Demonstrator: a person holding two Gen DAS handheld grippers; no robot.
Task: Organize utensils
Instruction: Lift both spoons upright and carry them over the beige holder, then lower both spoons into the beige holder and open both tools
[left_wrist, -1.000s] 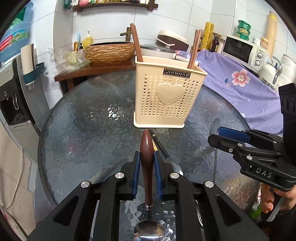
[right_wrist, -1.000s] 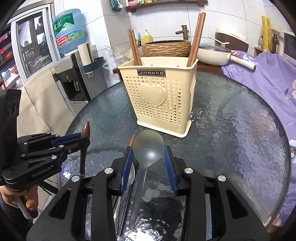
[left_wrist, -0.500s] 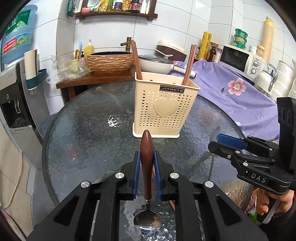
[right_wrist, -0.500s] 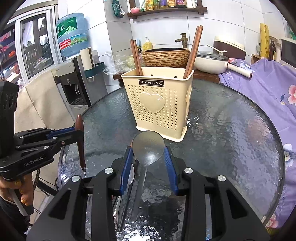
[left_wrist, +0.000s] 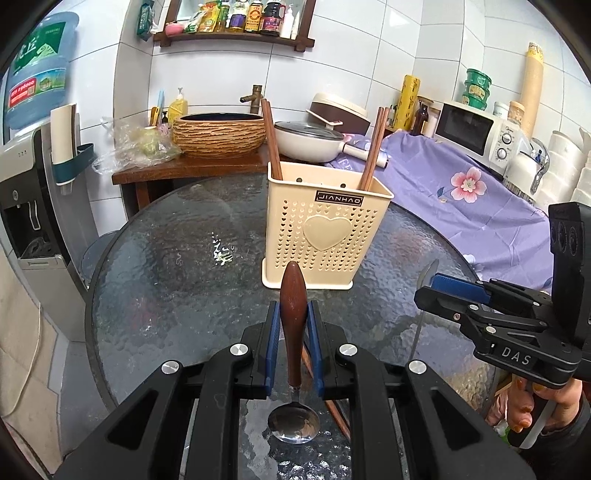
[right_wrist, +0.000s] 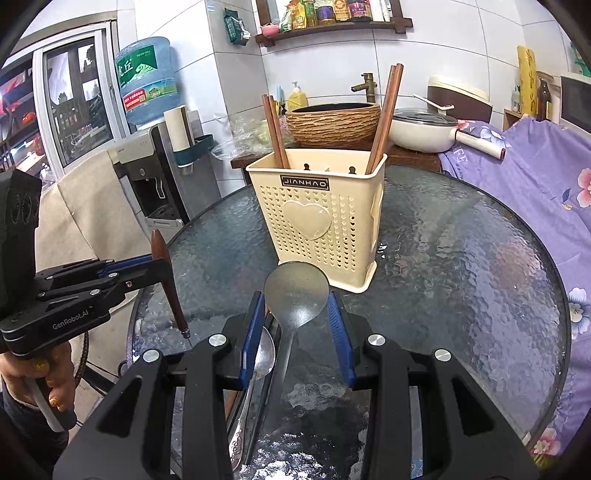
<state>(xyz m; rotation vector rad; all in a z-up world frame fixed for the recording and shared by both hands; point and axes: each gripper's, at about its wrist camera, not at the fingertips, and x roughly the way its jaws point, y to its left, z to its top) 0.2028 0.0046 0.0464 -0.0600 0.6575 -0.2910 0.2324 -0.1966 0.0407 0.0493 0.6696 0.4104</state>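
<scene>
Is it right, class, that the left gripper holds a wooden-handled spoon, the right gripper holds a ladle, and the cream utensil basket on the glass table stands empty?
Not quite. The cream utensil basket is not empty: the right wrist view shows wooden chopsticks standing in it. The rest holds: the left gripper grips the wooden-handled spoon, the right gripper holds the ladle, and the basket stands on the glass table.

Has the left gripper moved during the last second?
Yes. The left gripper has risen and pulled back from the cream utensil holder, carrying the wooden-handled spoon.
</scene>
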